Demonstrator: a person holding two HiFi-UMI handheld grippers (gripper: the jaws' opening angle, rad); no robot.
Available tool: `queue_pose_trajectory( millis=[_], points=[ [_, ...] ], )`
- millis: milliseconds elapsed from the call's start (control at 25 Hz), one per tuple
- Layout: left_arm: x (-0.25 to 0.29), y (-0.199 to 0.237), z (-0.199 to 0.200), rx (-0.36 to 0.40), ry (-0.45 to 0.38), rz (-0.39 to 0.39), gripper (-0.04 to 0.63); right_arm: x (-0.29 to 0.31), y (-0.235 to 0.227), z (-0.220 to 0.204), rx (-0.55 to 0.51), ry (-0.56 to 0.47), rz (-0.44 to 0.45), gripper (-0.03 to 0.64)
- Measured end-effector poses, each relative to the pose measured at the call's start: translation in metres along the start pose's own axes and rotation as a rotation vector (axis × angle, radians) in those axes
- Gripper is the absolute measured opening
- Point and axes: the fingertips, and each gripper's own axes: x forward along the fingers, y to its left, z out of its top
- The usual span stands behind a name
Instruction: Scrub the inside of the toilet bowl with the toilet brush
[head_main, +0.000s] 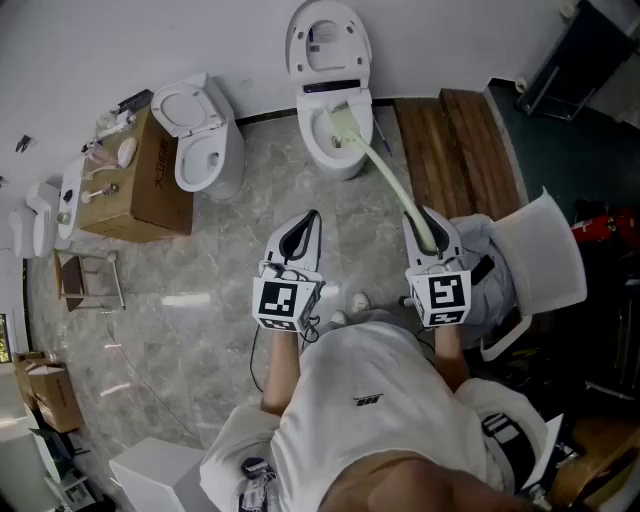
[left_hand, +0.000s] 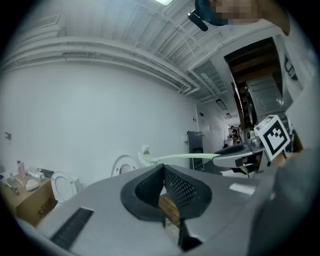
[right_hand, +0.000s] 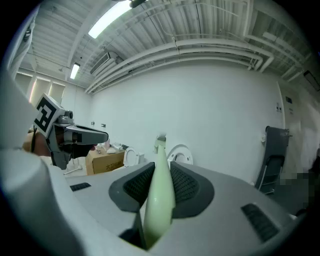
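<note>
A white toilet (head_main: 332, 140) stands at the far wall with its lid up. The toilet brush (head_main: 385, 172) is pale green; its head (head_main: 345, 128) sits in the bowl and its long handle slants back to my right gripper (head_main: 421, 214), which is shut on the handle's end. In the right gripper view the handle (right_hand: 159, 197) runs out between the jaws of the right gripper (right_hand: 160, 170) toward the brush head (right_hand: 160, 143). My left gripper (head_main: 311, 217) hangs left of the brush, shut and empty. The left gripper (left_hand: 163, 169) has its pads closed together, and the brush (left_hand: 185, 158) crosses beyond it.
A second white toilet (head_main: 205, 140) stands to the left, next to a cardboard box (head_main: 150, 180) with small items on top. Wooden boards (head_main: 450, 150) lie right of the toilet. A white chair (head_main: 540, 262) is close on my right. The floor is grey marble tile.
</note>
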Motion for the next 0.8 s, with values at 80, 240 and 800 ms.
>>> queue_pose_trajectory(
  millis=[80, 240, 800],
  points=[
    [0.007, -0.001, -0.002, 0.000, 0.006, 0.004, 0.011, 0.006, -0.009, -0.003, 0.008, 0.001, -0.009, 0.087],
    [0.019, 0.009, -0.007, -0.014, 0.019, 0.014, 0.011, 0.021, -0.016, -0.001, 0.019, -0.005, -0.004, 0.087],
    [0.082, 0.062, -0.013, -0.012, 0.032, 0.010, 0.011, 0.096, -0.029, 0.001, 0.012, 0.022, -0.001, 0.087]
  ],
)
